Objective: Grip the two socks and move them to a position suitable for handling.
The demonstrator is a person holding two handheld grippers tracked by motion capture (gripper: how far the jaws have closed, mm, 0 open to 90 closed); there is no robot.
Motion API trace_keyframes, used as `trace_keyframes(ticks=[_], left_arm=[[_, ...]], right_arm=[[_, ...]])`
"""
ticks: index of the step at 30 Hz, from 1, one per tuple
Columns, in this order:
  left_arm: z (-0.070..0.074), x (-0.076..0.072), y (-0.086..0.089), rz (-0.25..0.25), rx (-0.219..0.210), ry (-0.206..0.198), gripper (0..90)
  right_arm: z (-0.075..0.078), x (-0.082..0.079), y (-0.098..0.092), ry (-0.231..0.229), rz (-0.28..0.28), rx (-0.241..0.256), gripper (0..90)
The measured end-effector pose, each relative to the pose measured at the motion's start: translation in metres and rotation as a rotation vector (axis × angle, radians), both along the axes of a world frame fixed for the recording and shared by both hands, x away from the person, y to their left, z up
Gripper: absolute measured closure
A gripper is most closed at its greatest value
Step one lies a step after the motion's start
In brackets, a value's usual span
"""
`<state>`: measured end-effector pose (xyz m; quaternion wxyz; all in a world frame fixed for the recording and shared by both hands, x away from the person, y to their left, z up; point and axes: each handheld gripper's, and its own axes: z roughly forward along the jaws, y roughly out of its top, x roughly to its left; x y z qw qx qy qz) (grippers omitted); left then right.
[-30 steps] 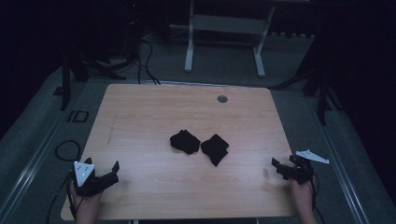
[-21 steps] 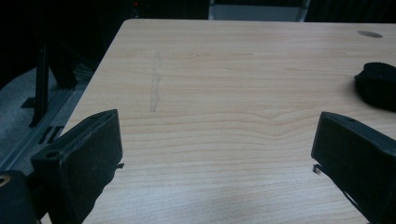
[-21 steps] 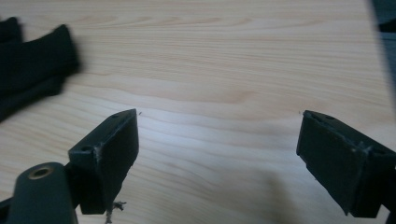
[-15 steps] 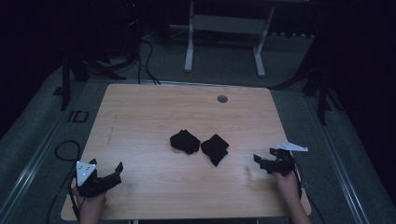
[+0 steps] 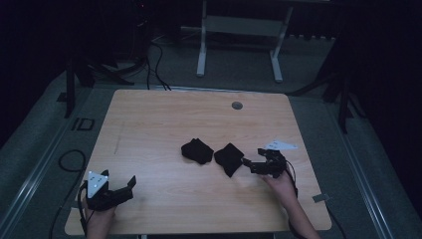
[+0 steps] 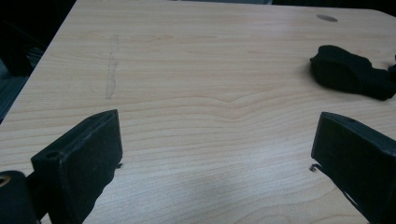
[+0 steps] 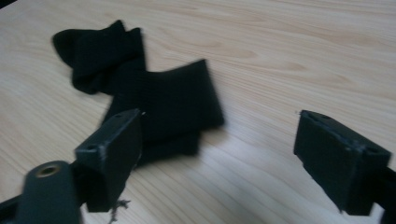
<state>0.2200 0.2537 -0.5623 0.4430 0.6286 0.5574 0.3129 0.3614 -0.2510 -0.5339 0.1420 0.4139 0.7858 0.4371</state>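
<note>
Right gripper [image 5: 247, 163] has moved in from the right edge toward frame centre since the earlier frame; its jaws are spread apart, just beside the right cloth [image 5: 229, 158]. Left gripper [image 5: 130, 182] sits lower left as before, jaws wide apart over bare wood. Two crumpled black cloths lie at mid-table [image 5: 164, 119], left cloth [image 5: 197, 150] near the right one. In the right gripper view the near cloth [image 7: 163, 112] is a ribbed knit, folded roughly square. Tabletop is pale wood grain with a round grey plug [image 5: 237, 105] upper centre.
</note>
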Motion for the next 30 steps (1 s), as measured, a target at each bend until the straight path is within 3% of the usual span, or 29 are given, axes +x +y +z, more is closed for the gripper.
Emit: trace_keyframes(ticks=[6, 8, 12, 16, 20, 21, 22, 27, 30], left_arm=[[-0.001, 0.001, -0.001, -0.007, 0.009, 0.001, 2.1], [-0.001, 0.001, -0.001, -0.011, 0.008, 0.002, 2.1], [-0.002, 0.002, 0.000, -0.012, 0.007, 0.010, 2.1], [-0.002, 0.002, 0.001, -0.020, -0.001, 0.012, 2.1], [-0.002, 0.002, 0.002, -0.016, -0.005, 0.010, 2.1], [-0.002, 0.002, 0.002, -0.015, -0.004, 0.011, 2.1], [-0.002, 0.002, 0.002, -0.015, 0.000, 0.011, 2.1], [-0.002, 0.002, 0.000, -0.023, -0.001, 0.016, 2.1], [-0.002, 0.002, 0.000, -0.022, -0.003, 0.016, 2.1]], right_arm=[[0.000, 0.011, 0.032, -0.019, 0.046, -0.021, 23.9], [-0.003, 0.014, 0.043, -0.014, 0.064, -0.038, 30.5], [-0.012, 0.021, 0.062, 0.003, 0.087, -0.083, 30.7], [-0.025, 0.029, 0.073, 0.020, 0.073, -0.106, 30.1], [-0.031, 0.025, 0.081, -0.031, 0.076, -0.190, 31.1], [-0.031, 0.024, 0.082, -0.030, 0.069, -0.191, 31.9], [-0.032, 0.024, 0.082, -0.026, 0.060, -0.185, 34.1], [-0.033, 0.018, 0.085, -0.038, 0.079, -0.175, 62.3], [-0.034, 0.013, 0.088, -0.058, 0.069, -0.175, 71.7]])
